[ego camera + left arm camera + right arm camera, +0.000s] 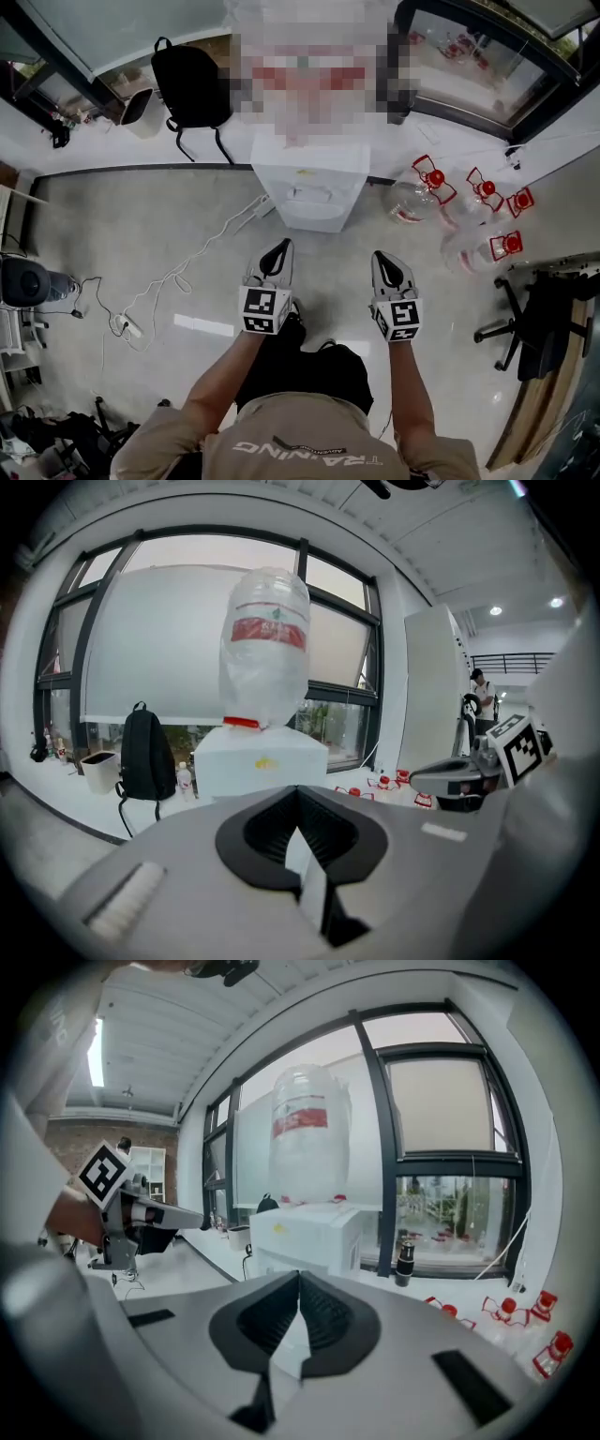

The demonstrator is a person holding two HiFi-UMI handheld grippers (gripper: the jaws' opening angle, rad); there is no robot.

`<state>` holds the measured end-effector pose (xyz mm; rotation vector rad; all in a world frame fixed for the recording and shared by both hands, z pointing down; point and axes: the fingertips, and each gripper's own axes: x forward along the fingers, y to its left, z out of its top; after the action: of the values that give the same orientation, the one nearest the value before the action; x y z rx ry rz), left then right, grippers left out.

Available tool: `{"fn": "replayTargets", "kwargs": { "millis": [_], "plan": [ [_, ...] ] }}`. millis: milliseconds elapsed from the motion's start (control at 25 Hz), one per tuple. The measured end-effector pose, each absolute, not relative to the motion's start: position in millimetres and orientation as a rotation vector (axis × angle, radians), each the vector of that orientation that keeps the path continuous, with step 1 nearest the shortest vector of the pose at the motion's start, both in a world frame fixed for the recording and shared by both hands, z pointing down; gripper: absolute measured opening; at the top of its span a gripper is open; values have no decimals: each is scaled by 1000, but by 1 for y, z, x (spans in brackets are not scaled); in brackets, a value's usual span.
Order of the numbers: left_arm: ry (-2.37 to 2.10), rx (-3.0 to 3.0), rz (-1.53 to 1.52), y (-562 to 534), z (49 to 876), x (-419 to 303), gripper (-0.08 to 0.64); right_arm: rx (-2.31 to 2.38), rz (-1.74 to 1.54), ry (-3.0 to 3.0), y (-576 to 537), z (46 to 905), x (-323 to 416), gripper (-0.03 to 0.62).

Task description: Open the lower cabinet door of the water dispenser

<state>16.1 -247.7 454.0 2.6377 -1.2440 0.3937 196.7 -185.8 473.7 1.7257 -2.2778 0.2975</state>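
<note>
— Claw state, both sides?
— Left claw (277, 251): jaws together, nothing between. Right claw (389, 262): likewise closed and empty. Held side by side, aimed at the water dispenser (309, 192), short of it, no contact.
— Task progress?
— Not begun, by the look of it. No door seen swung out. Lower cabinet door hidden behind the claw bodies in both gripper views, steeply foreshortened in the head view. Remaining: approach, catch the door edge, pull open.
— Dispenser appearance and location?
— White box standing on the floor (169, 244) ahead of both claws. Clear bottle (265, 649) with red label inverted on top. Black backpack (190, 84) to one side, empty bottles (422, 192) to the other.
</note>
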Motion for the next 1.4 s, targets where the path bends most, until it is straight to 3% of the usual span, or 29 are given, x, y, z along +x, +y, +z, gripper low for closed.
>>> {"fn": "replayTargets", "kwargs": {
  "millis": [760,1400],
  "plan": [
    [-1291,2709,229,-309,744,54,8,1738,228,-2345,-280,814,218,11],
    [-1296,2749,163,-305,814,76,8,1679,103,-2366,-324,895,242,11]
  ]
}}
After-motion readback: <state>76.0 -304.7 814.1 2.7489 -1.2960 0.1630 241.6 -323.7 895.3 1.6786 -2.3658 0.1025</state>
